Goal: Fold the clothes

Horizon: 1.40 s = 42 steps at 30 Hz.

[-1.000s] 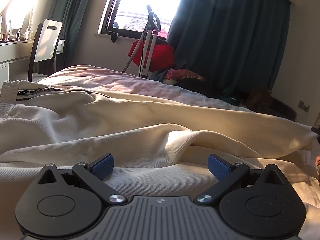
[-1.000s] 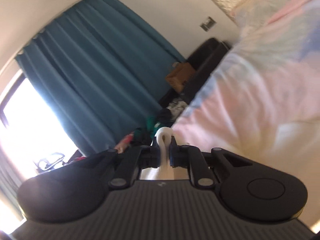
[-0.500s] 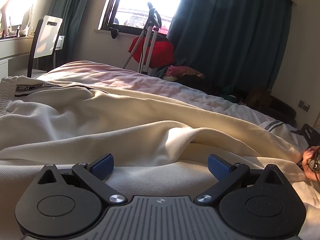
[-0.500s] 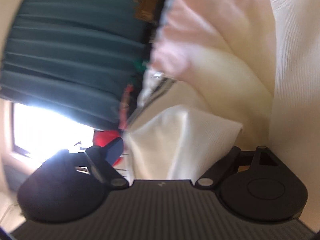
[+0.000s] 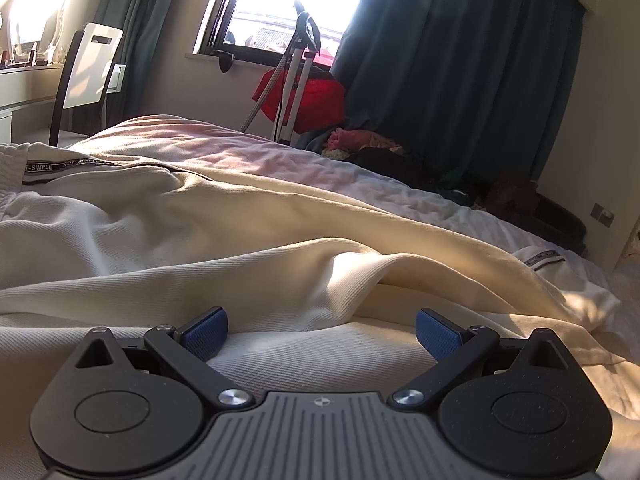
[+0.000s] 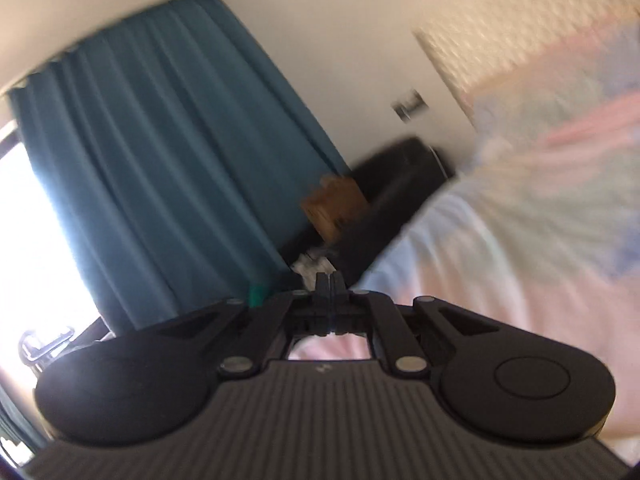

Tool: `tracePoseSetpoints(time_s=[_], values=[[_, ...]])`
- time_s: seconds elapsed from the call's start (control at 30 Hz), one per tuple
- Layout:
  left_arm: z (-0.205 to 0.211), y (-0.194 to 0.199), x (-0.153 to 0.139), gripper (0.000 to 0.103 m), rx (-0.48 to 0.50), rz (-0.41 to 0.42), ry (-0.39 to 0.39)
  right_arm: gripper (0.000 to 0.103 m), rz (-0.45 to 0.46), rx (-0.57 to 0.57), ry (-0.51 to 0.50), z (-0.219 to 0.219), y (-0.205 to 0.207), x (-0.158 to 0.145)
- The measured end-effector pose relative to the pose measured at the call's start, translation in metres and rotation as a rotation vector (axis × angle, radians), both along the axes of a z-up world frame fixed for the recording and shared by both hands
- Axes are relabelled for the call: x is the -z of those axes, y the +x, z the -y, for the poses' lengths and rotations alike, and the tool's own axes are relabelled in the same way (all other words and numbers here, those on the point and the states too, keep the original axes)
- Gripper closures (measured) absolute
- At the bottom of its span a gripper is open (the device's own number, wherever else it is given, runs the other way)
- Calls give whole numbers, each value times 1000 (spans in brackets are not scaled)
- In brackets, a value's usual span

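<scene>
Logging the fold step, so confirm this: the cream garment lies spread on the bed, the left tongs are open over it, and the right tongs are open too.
Wrong on the right tongs: the right wrist view shows them shut, nothing between them. The rest stands: the cream garment lies on the bed, left tongs open over it.

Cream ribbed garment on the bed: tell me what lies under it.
The cream ribbed garment is spread over a pale pink bedsheet, which shows beyond its far edge. A lower cream layer shows beneath the raised fold. Anything else beneath is covered.
</scene>
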<state>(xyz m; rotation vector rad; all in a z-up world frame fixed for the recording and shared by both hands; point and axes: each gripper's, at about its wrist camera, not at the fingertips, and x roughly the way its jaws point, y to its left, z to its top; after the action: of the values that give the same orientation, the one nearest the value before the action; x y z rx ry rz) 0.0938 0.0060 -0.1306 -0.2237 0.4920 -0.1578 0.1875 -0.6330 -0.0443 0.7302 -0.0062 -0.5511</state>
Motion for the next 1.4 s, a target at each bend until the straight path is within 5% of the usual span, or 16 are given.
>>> tracePoseSetpoints(time_s=[0.1, 0.3, 0.57, 0.63, 0.7, 0.9, 1.1, 1.17, 1.2, 1.23, 1.3, 1.4], values=[[3, -2, -1, 2, 3, 11, 18, 99, -14, -41, 249, 20, -24, 47], [6, -5, -3, 2, 13, 24, 41, 95, -124, -163, 487, -6, -44, 112], [6, -4, 0, 2, 21, 21, 49, 89, 124, -274, 782, -46, -77, 148], [6, -2, 1, 2, 23, 17, 50, 42, 162, -253, 784, -56, -84, 141], [7, -1, 2, 2, 24, 14, 52, 14, 222, -214, 792, -65, -92, 138], [8, -3, 2, 2, 34, 19, 60, 14, 240, -242, 854, -57, -62, 146], [10, -2, 5, 2, 37, 15, 69, 14, 86, -273, 818, -48, 0, 152], [10, 0, 7, 2, 34, 5, 71, 41, -55, -242, 721, -45, 25, 142], [11, 2, 8, 2, 33, 0, 73, 77, -137, -229, 671, -45, 34, 136], [11, 3, 8, 2, 31, -5, 73, 93, -220, -230, 618, -47, 42, 131], [11, 4, 9, 2, 32, -10, 74, 94, -327, -264, 436, -52, 61, 108], [10, 3, 9, 2, 34, -9, 73, 95, -198, -282, 164, -70, 62, 52]])
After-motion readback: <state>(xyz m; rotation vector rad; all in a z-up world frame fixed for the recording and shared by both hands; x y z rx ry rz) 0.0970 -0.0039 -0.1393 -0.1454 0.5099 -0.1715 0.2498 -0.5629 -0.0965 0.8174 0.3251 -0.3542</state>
